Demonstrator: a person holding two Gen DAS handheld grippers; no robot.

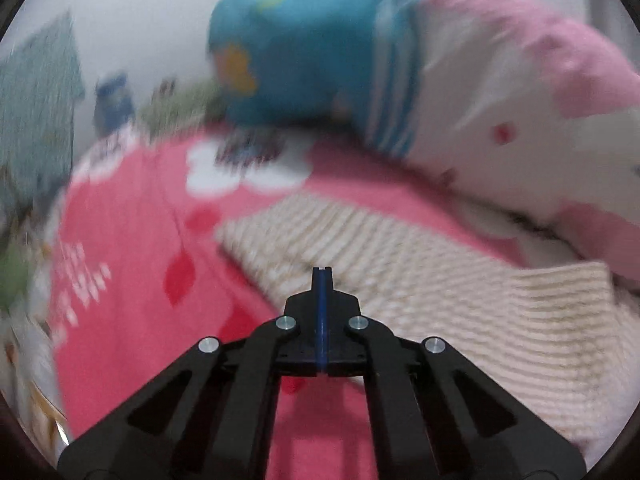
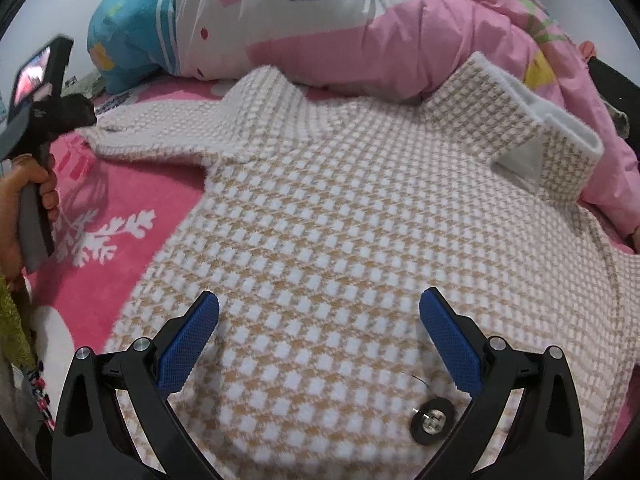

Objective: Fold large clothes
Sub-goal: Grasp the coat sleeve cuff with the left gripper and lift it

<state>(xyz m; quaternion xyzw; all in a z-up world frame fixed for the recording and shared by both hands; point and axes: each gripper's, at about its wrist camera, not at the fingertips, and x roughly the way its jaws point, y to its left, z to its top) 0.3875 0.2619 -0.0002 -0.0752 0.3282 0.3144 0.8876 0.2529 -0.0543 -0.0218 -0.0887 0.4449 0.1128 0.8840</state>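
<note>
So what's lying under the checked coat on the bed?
The checked coat lies spread on a pink blanket with white prints, which shows along its left edge. Whatever the coat covers beneath its body cannot be seen. A pink duvet is bunched behind it.

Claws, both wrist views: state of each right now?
Left claw: closed, nothing visibly between the pads; the checked coat lies beyond its tip.
Right claw: open, holding nothing, above the checked coat.

Even, soft indoor light; left wrist view motion-blurred, right wrist sharp, fisheye-bent edges.
</note>
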